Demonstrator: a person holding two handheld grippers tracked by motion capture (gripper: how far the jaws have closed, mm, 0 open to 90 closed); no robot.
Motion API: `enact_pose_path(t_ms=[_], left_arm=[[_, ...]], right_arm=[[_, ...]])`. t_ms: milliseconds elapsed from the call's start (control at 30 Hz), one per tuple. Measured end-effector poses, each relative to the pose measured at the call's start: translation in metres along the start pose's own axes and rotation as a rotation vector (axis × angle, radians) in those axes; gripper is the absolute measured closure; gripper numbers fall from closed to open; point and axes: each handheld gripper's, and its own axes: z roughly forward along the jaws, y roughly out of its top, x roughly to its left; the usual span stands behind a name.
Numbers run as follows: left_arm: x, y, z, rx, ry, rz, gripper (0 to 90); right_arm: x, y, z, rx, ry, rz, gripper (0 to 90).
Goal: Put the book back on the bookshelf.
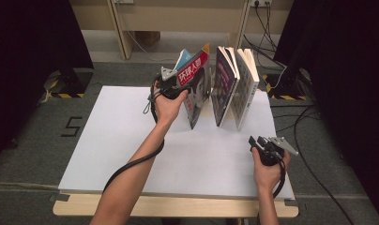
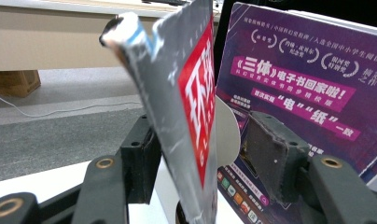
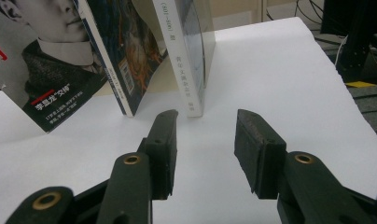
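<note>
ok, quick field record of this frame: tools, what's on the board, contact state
surface: white board on the table
items: three standing publications: magazine with red title band, purple-covered book, white-spined book
item poses: all on edge, tilted; the two books lean together at the top
left tool: at the magazine's upper edge, jaws either side of the cover
left contact: gap between the pads and the cover in the left gripper view; not clamped
right tool: near the board's right front, jaws apart, nothing between them, pointed at the books
</note>
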Motion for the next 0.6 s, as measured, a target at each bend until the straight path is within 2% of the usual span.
enact_pose_path(t_ms=[200,400,600], left_arm=[[0.003,-0.003,-0.004,0.004,-0.013,-0.016,44.2],[0.003,-0.006,-0.01,0.011,-0.032,-0.015,42.4],[0.005,-0.009,-0.013,0.018,-0.031,-0.015,41.6]], right_arm=[[0.0,0.0,0.0,0.002,-0.001,-0.001,59.9],[0.0,0.0,0.0,0.003,0.001,-0.003,59.8],[0.0,0.001,-0.001,-0.003,-0.002,-0.003,59.8]])
